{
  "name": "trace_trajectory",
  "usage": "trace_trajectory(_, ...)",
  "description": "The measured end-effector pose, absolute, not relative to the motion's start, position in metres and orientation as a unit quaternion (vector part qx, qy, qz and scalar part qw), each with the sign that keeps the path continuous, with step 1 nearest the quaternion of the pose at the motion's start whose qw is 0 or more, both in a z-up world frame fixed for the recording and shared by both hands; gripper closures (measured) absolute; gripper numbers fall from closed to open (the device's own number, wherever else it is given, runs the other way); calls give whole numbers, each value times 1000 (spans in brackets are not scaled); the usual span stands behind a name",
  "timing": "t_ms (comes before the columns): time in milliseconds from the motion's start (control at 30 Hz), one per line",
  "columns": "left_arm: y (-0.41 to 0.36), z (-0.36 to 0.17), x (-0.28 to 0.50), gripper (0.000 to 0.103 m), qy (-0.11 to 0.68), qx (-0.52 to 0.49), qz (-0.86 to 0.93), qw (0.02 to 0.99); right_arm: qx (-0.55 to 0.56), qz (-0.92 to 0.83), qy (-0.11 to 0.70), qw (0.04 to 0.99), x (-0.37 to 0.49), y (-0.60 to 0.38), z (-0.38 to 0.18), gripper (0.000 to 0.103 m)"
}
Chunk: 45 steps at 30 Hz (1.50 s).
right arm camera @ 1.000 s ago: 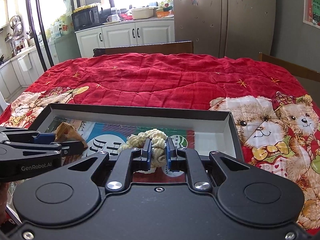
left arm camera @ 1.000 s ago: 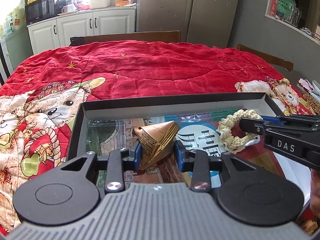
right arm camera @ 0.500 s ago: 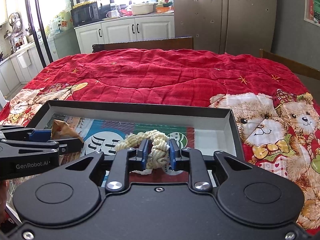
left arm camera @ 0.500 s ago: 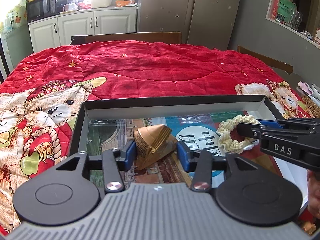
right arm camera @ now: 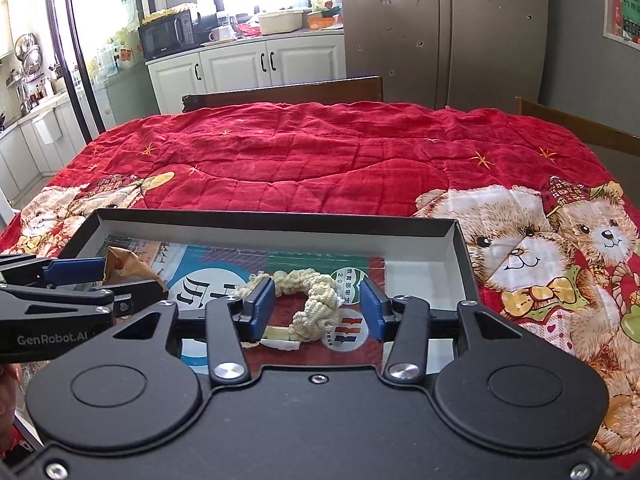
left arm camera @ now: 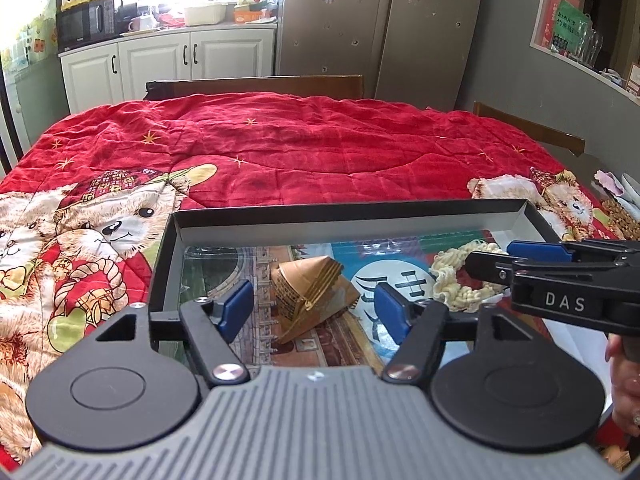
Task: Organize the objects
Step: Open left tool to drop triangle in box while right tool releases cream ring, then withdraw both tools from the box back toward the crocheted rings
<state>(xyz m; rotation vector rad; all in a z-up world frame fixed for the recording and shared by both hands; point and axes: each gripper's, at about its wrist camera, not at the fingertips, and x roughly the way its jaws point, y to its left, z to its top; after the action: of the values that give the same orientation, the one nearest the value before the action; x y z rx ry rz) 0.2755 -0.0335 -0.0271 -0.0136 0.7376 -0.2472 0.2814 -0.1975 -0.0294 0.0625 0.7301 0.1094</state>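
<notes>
resting loose inside the shallow black box lid (left arm camera: pixel 172 256) near the front edge of the quilt-covered worktop (left arm camera: pixel 304 148): folded brown paper cone (left arm camera: pixel 310 298) toward the lid's left end, cream braided cord ring (right arm camera: pixel 306 300) toward the middle-right. both lying on the printed sheet lining the lid, apart from each other, apparently gathered there to keep small items in one container. left gripper (left arm camera: pixel 316 312) spread wide, blue pads flanking the cone without touching, likely just let go or about to pick. right gripper (right arm camera: pixel 316 310) likewise spread, pads either side of the ring with clear gaps. cone tipped on its side, long axis running diagonally, wide layered end toward the far right, narrow end toward the near left. ring lying flat, slightly stretched left to right.
</notes>
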Motion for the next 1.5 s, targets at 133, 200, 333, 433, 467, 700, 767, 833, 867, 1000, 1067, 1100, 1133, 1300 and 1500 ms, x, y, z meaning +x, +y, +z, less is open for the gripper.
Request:
trace_trajectory(133, -35, -22, 271, 19, 351, -5, -123, 928, 33, 55, 354, 933, 280, -199, -28, 51)
trace_trajectory(200, -36, -19, 267, 17, 346, -2, -123, 930, 32, 55, 351, 934, 279, -199, -27, 50)
trace_trajectory(333, -35, -14, 263, 17, 342, -3, -125, 931, 33, 57, 349, 935, 277, -198, -26, 49)
trace_trajectory(433, -33, -12, 259, 17, 341, -5, -123, 932, 32, 59, 347, 935, 273, -197, -24, 49)
trace_trajectory(467, -32, -11, 258, 17, 340, -7, -122, 932, 32, 60, 346, 936, 272, -197, -23, 49)
trace_trajectory(700, -28, -1, 243, 15, 326, -10, -122, 938, 20, 63, 331, 941, 257, -195, -13, 48)
trace_trajectory(767, -27, 3, 239, 15, 321, -9, -120, 939, 18, 65, 325, 943, 252, -195, -9, 47)
trace_trajectory(833, -26, 6, 235, 14, 316, -10, -121, 941, 17, 67, 319, 945, 246, -195, -5, 47)
trace_trajectory(867, -26, 8, 233, 13, 314, -10, -121, 942, 16, 68, 317, 946, 243, -195, -4, 47)
trace_trajectory(1000, -25, 13, 222, 11, 306, -7, -121, 944, 10, 72, 306, 949, 230, -195, 4, 46)
trace_trajectory(1067, -24, 16, 217, 11, 301, -3, -121, 946, 7, 72, 302, 951, 224, -194, 7, 46)
trace_trajectory(1100, -24, 18, 214, 11, 299, -2, -121, 946, 6, 72, 299, 952, 221, -194, 9, 46)
trace_trajectory(1133, -24, 19, 211, 10, 296, 0, -123, 947, 5, 73, 297, 952, 218, -194, 10, 46)
trace_trajectory(1300, -24, 24, 196, 9, 284, 9, -126, 950, 2, 78, 286, 955, 202, -195, 16, 45)
trace_trajectory(1500, -25, 30, 178, 8, 275, 17, -133, 952, -5, 79, 278, 957, 182, -196, 19, 45)
